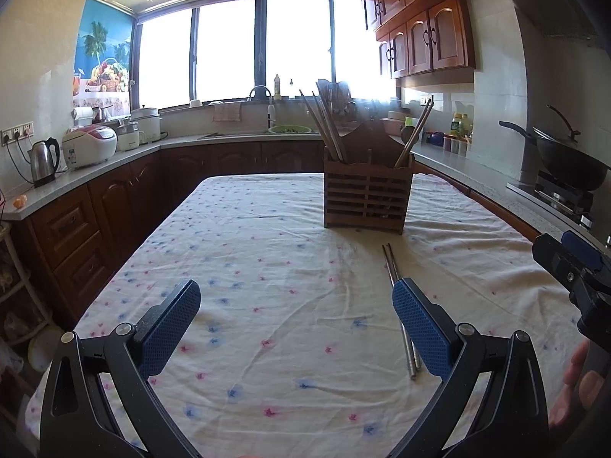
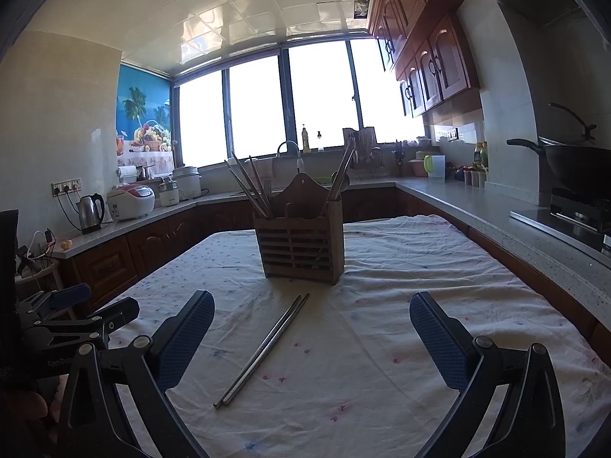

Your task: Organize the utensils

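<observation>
Two slim metal chopsticks (image 2: 263,347) lying centre frame on the cloth-covered bench (image 2: 401,305), slatted wooden utensil holder (image 2: 301,244) behind, left tool (image 1: 296,328) and right tool (image 2: 311,339) both spread, pinching nothing.

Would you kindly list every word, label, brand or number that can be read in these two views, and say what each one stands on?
No text can be read with certainty.
White lettering on the black clamp body of the left gripper, seen in the right wrist view: too dark and blurred.
Panel on the rice cooker: too small.
Labels on the bottles by the stove: too small.
The wooden utensil holder, steel chopsticks and tablecloth carry none.
</observation>
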